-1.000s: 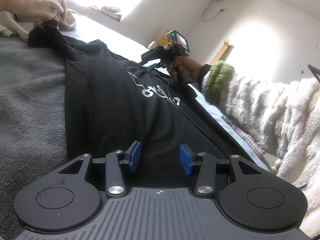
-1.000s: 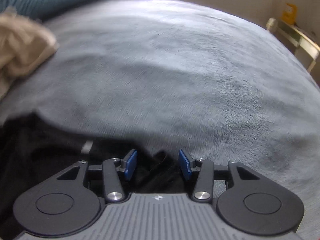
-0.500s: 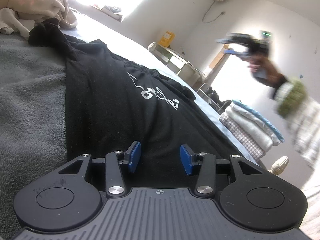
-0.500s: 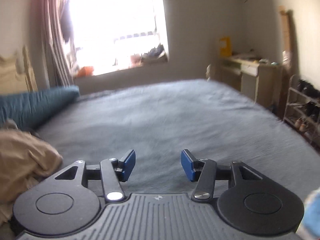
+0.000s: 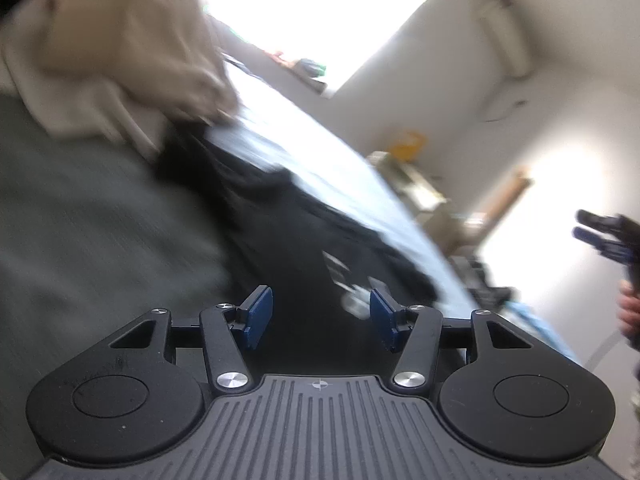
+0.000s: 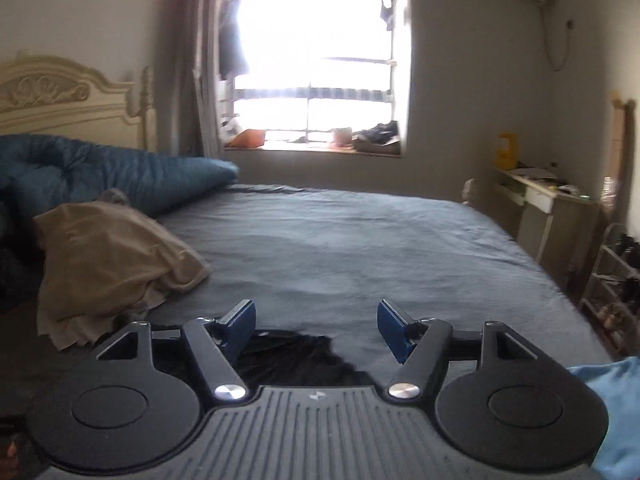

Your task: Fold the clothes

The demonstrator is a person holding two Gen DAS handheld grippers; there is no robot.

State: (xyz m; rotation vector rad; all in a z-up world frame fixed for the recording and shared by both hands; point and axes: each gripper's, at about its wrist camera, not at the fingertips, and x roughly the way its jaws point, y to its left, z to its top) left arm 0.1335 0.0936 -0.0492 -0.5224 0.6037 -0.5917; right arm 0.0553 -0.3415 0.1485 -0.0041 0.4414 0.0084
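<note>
Black garment (image 5: 304, 264) spread on the bed, running in the left wrist view from upper left of centre down to the lower middle, blurred, with pale print near centre right. In the right wrist view, only a dark ragged edge (image 6: 296, 356) of it at the lower middle, just past the tool's body.

Left tool (image 5: 321, 318) at lower centre of its view, blue pads (image 5: 258, 316) spread apart after just opening wider, nothing pinched between them; black cloth showing in the gap, contact impossible to tell through the blur. Right tool (image 6: 317, 330) at lower centre of its own view, pads (image 6: 240, 330) spread wide, likewise just opening, gap empty, raised clear of the bed. Same tool also seen at the far right edge of the left view (image 5: 600, 236), held in a hand (image 5: 630, 312).

Grey bed cover (image 6: 360, 248) filling the middle of the right view. Beige clothing heap (image 6: 108, 264) at middle left, resting on the cover; the same heap (image 5: 112, 48) at the upper left of the left view. Blue quilt (image 6: 100, 176) behind it, against a cream headboard (image 6: 60, 96) at upper left. Bright window (image 6: 320, 64) at top centre. Desk (image 6: 544, 200) at right against the wall, with a yellow box (image 6: 506, 150) on it. Shoe rack (image 6: 612, 280) at the far right edge. Light blue cloth (image 6: 612, 412) at lower right corner.
</note>
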